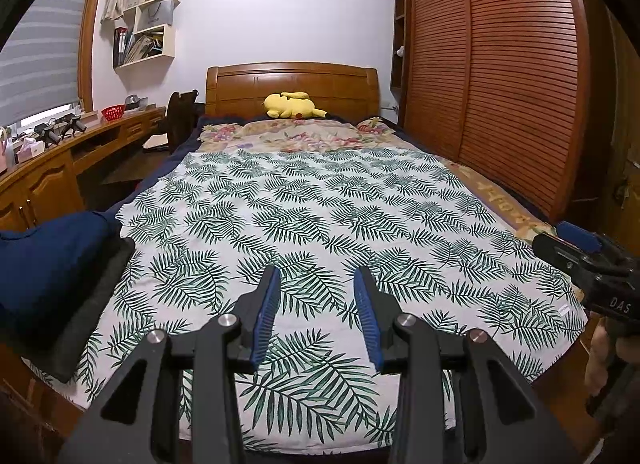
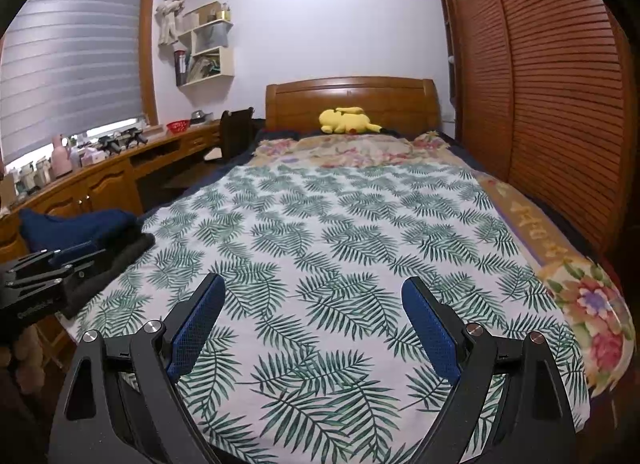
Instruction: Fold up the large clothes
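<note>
Leaf-print sheet [image 1: 304, 223] spread flat across the bed [image 1: 516, 203], folded dark clothes [image 1: 60, 276] at its left edge; left hand-held gripper [image 1: 318, 288] and right hand-held gripper [image 2: 314, 300] open, empty, above near hem; fits pre-fold or freshly laid.

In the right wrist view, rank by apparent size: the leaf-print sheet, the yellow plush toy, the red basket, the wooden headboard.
1. leaf-print sheet, by far the largest
2. wooden headboard
3. yellow plush toy
4. red basket

All but the sheet sit far from the camera, so true sizes stay unsure.

Wooden bed [image 1: 292, 81], leaf-print cloth [image 1: 320, 223] spread flat, floral blanket [image 1: 296, 135] beneath, folded dark clothes [image 1: 52, 268] at edge
</note>
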A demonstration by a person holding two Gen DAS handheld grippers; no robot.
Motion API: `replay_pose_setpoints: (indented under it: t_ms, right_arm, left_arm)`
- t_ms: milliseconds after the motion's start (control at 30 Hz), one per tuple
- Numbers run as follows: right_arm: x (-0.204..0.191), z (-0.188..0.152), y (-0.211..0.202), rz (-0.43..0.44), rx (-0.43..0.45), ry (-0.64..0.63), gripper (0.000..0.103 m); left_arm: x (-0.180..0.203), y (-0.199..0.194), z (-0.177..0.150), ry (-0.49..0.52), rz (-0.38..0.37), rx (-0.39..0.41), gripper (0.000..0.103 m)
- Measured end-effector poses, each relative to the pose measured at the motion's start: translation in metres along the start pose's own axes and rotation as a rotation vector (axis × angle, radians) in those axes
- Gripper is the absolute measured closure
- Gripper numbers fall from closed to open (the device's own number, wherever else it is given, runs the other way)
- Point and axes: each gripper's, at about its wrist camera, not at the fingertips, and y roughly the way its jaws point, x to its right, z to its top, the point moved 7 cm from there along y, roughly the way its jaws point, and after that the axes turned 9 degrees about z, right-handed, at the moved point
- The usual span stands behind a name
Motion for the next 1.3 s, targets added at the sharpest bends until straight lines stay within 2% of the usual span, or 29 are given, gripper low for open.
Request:
replay_pose_setpoints:
  t_ms: [1300]
  right_arm:
    - [0.0025, 0.0033, -0.0039, 0.002, 0.007, 0.000, 0.012]
  left_arm:
    - [0.0043, -0.0082, 0.0026, -0.002, -0.010, 0.014, 0.065]
